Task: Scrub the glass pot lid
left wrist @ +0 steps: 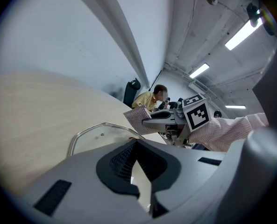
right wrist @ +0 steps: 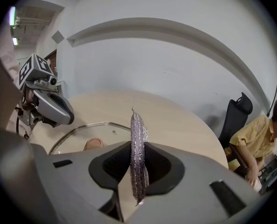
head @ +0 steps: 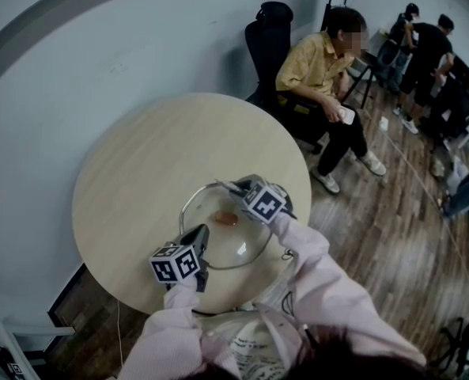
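Note:
The glass pot lid (head: 246, 248) lies on the round wooden table (head: 163, 157), metal rim around it and a brown knob (head: 226, 218) at its middle. My left gripper (head: 198, 236) sits at the lid's near-left edge; in the left gripper view its jaws (left wrist: 137, 143) meet on the rim of the lid (left wrist: 101, 134). My right gripper (head: 246, 190) hovers over the lid's far side, shut on a silvery mesh scrubbing cloth (right wrist: 137, 157) that stands upright between its pads. From the left gripper view that cloth (left wrist: 140, 120) shows as a flat checkered patch. The lid (right wrist: 82, 134) and knob (right wrist: 94, 143) lie left of the right jaws.
A person in a yellow shirt (head: 321, 70) sits just beyond the table's far right edge, beside a black office chair (head: 270, 38). More people (head: 424, 46) stand at the back right. A grey wall curves along the left. Wooden floor lies to the right.

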